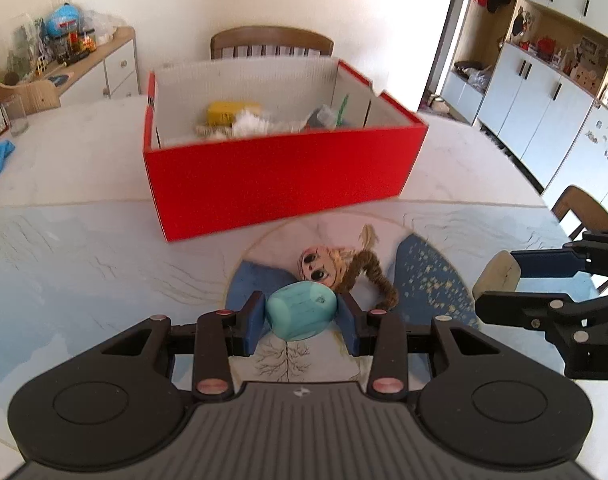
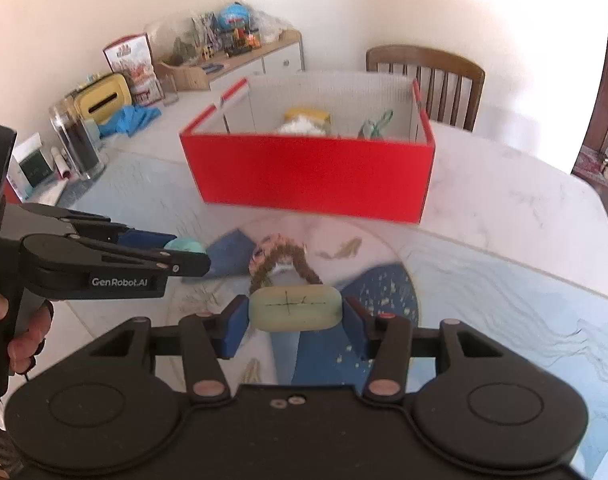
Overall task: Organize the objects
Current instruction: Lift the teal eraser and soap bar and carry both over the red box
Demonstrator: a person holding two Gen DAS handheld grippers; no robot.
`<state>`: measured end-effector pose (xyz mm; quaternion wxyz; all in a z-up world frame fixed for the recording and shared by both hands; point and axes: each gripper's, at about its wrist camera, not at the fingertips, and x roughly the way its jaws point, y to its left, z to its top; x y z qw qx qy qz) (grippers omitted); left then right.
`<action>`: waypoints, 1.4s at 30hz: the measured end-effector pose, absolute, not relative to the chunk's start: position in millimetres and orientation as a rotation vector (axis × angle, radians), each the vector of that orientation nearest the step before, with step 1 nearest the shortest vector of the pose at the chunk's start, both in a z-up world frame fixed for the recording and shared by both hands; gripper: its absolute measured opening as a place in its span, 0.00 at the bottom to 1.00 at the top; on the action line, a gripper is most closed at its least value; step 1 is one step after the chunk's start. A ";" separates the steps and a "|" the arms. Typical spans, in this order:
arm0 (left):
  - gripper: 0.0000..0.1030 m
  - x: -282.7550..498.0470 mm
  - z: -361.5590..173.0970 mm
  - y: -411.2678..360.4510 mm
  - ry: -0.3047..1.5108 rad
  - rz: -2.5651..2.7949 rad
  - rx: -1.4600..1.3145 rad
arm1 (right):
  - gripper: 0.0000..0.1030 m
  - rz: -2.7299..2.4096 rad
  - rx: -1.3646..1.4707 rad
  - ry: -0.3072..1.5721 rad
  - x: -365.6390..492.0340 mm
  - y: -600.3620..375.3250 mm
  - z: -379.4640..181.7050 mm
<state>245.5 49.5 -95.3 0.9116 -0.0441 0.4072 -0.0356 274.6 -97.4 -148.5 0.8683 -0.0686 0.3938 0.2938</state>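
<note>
My left gripper [image 1: 302, 316] is shut on a rounded turquoise block [image 1: 301, 310], held above the printed table mat. My right gripper [image 2: 295, 314] is shut on a pale green oval block [image 2: 295, 307] with pen lines on it. The right gripper shows at the right edge of the left wrist view, with its pale block [image 1: 497, 274] seen end-on. In the right wrist view the left gripper [image 2: 184, 254] comes in from the left with the turquoise block [image 2: 184, 245]. An open red box [image 1: 280, 182] [image 2: 311, 184] stands farther back on the table, with several items inside.
The white table [image 1: 64, 152] carries a mat printed with a cartoon girl [image 1: 331, 268]. A glass [image 1: 14, 114], blue gloves [image 2: 130, 120], a dark jar [image 2: 78, 142] and small boxes sit at the left. Wooden chairs [image 1: 272, 42] [image 1: 583, 210] stand behind and right. A cluttered sideboard [image 2: 232, 60] lines the wall.
</note>
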 end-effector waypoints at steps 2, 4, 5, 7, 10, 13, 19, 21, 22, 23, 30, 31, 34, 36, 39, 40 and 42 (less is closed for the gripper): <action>0.37 244.4 -84.6 50.7 0.828 -0.079 -0.091 | 0.48 0.618 -0.145 0.809 274.8 -97.6 -138.6; 0.37 244.1 -74.4 51.4 0.819 -0.081 -0.088 | 0.48 0.616 -0.151 0.797 276.2 -96.9 -129.4; 0.37 244.0 -69.3 51.4 0.815 -0.082 -0.084 | 0.48 0.613 -0.152 0.791 277.2 -96.5 -125.5; 0.37 245.1 -59.0 51.8 0.806 -0.087 -0.076 | 0.48 0.617 -0.149 0.782 280.3 -96.3 -116.3; 0.37 248.7 -45.9 52.7 0.786 -0.097 -0.052 | 0.48 0.617 -0.162 0.761 285.6 -94.0 -102.6; 0.37 254.5 -35.0 58.5 0.772 -0.098 -0.033 | 0.48 0.617 -0.175 0.738 292.8 -89.9 -90.2; 0.37 272.5 -13.9 78.2 0.745 -0.090 -0.027 | 0.48 0.609 -0.179 0.699 315.7 -79.1 -71.8; 0.37 279.2 -8.8 84.2 0.735 -0.082 -0.020 | 0.48 0.607 -0.179 0.688 324.1 -74.2 -67.6; 0.37 284.3 -6.1 87.3 0.729 -0.077 -0.014 | 0.48 0.604 -0.181 0.682 326.4 -72.4 -65.8; 0.37 288.2 -4.2 89.5 0.726 -0.074 -0.009 | 0.48 0.600 -0.184 0.676 331.0 -69.2 -64.2; 0.37 325.7 0.3 105.8 0.732 -0.064 0.003 | 0.48 0.571 -0.176 0.672 366.0 -52.7 -59.9; 0.37 331.6 -0.5 107.6 0.736 -0.062 0.006 | 0.48 0.566 -0.177 0.670 371.7 -49.6 -60.0; 0.37 349.3 -4.8 111.2 0.748 -0.055 0.023 | 0.48 0.545 -0.174 0.670 386.9 -42.0 -61.4; 0.37 361.2 -9.7 112.0 0.754 -0.048 0.052 | 0.48 0.522 -0.182 0.657 395.4 -37.2 -63.4; 0.37 379.5 -19.5 112.5 0.779 -0.047 0.076 | 0.48 0.499 -0.187 0.656 411.0 -30.1 -68.8; 0.37 385.3 -22.9 112.4 0.787 -0.047 0.080 | 0.48 0.494 -0.185 0.661 417.3 -27.6 -71.0; 0.37 397.0 -30.7 111.1 0.809 -0.051 0.089 | 0.48 0.495 -0.182 0.669 426.5 -24.3 -75.6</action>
